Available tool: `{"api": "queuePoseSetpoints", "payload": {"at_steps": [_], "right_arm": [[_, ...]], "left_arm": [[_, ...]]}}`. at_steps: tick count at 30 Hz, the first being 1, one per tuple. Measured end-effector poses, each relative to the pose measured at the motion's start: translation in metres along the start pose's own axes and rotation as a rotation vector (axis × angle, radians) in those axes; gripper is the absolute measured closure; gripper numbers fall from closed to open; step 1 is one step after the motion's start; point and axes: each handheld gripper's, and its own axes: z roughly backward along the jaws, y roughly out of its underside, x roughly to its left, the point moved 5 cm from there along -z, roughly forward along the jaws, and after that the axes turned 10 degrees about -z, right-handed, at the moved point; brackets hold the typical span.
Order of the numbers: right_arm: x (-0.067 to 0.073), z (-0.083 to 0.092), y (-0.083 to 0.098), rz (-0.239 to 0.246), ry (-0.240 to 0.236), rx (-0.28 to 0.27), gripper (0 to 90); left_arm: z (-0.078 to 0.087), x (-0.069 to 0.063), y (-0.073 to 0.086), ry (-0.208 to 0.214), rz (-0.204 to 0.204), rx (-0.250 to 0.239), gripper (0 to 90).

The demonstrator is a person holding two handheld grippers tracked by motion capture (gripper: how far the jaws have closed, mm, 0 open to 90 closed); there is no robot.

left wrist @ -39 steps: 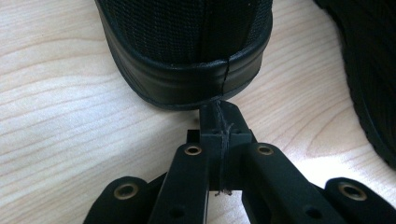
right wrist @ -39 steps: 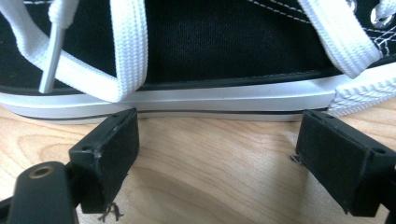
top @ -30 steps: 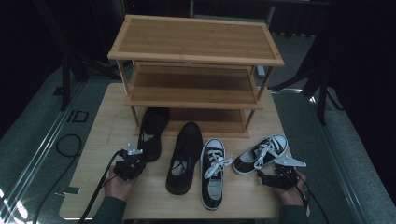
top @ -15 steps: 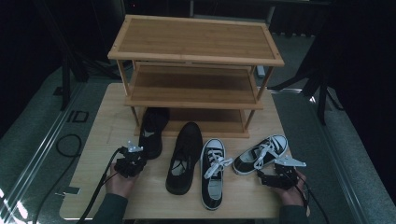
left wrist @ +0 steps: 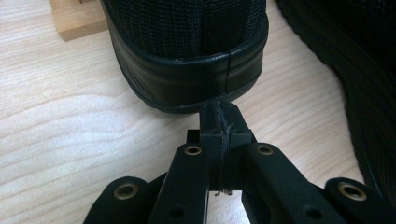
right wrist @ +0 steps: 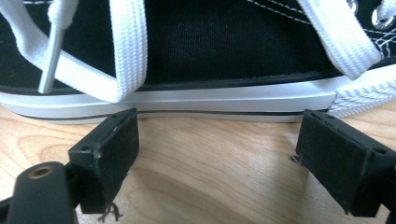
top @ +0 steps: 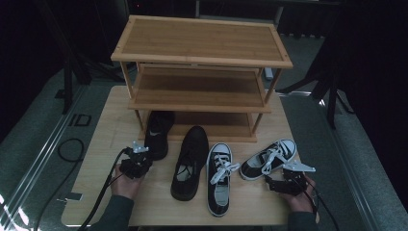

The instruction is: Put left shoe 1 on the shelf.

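Bare table [top: 101, 144] left of black shoe [top: 158, 130] (rack [top: 199, 91] blocks behind)

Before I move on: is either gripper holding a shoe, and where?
Neither: left gripper is shut empty at the black shoe's heel; right gripper is open beside the sneaker's sole.

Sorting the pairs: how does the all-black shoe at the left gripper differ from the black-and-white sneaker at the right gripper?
The all-black shoe has a dark sole and no visible laces; the black-and-white sneaker has a white sole and white laces. The black shoe's toe reaches under the wooden rack; the sneaker lies angled in front of it. Both rest on the table.
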Motion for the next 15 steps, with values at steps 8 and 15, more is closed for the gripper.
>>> {"api": "queuePoseSetpoints", "payload": {"at_steps": [8, 15], "right_arm": [[0.0, 0.0, 0.0, -0.002, 0.0, 0.0, 13.2], [0.0, 0.0, 0.0, -0.002, 0.0, 0.0, 13.2]], "left_arm": [[-0.001, 0.007, -0.004, -0.021, 0.022, -0.015, 89.4], [-0.007, 0.009, -0.012, -0.012, 0.016, -0.033, 89.4]]}}
